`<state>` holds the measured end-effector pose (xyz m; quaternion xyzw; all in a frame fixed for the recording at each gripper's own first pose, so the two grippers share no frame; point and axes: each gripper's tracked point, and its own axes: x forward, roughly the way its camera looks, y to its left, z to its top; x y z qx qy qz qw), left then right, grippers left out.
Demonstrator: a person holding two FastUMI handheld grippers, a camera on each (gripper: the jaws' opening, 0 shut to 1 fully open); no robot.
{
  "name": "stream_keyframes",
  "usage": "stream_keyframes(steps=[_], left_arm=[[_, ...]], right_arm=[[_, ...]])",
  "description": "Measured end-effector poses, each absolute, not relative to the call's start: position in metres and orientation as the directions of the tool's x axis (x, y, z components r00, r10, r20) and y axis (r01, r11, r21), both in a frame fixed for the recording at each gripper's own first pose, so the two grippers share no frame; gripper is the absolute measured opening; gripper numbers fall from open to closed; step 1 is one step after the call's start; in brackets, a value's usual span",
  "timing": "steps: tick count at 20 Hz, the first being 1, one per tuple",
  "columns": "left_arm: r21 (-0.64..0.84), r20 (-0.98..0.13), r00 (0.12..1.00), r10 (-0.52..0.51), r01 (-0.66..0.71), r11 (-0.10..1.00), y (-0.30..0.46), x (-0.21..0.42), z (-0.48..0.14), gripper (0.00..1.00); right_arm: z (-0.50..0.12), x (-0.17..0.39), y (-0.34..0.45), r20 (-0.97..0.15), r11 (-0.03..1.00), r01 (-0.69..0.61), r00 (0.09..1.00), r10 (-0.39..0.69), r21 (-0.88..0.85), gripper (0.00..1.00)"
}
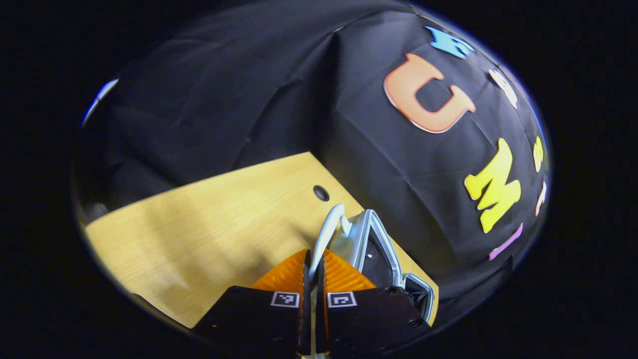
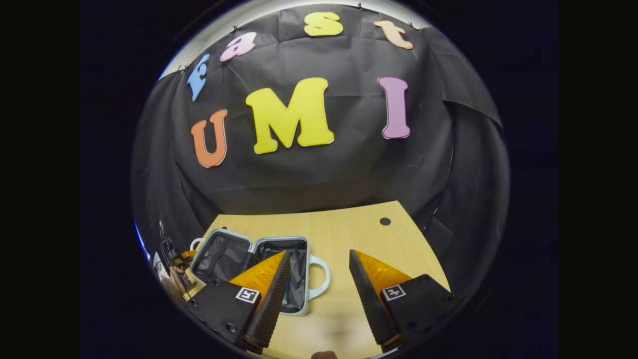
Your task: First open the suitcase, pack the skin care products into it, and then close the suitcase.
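Suitcase [image 2: 251, 264] lies open on table [image 2: 349, 234], left-front of right tool [image 2: 316, 279] — fingers spread, empty. Left tool [image 1: 313, 279] nearer — pinching suitcase handle [image 1: 326, 227].

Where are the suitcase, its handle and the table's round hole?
suitcase [image 2: 224, 257], right gripper view, lining of its open left half.
handle [image 2: 325, 279], right gripper view, outer curve of the loop.
round hole [image 2: 385, 221], right gripper view, its dark centre.

Booth was just wrinkly black cloth walls [image 2: 319, 179] behind a light wooden table [image 1: 209, 224] with a small dark hole [image 1: 321, 192].
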<state>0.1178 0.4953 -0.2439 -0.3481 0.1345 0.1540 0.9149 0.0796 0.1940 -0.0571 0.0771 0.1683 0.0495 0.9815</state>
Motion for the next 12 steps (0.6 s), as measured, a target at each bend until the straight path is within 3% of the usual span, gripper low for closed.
stream_keyframes(steps=[5, 12], left_arm=[[-0.32, -0.258, 0.908, 0.329, -0.402, 0.858, 0.451, 0.105, -0.165, 0.06], [-0.093, -0.168, 0.875, 0.454, -0.473, 0.876, 0.369, 0.09, -0.103, 0.06]], right_arm=[[-0.034, 0.073, 0.156, -0.245, 0.975, -0.133, 0.954, 0.175, 0.177, 0.72], [-0.041, 0.064, 0.107, -0.229, 0.952, -0.252, 0.93, 0.288, 0.175, 0.73]])
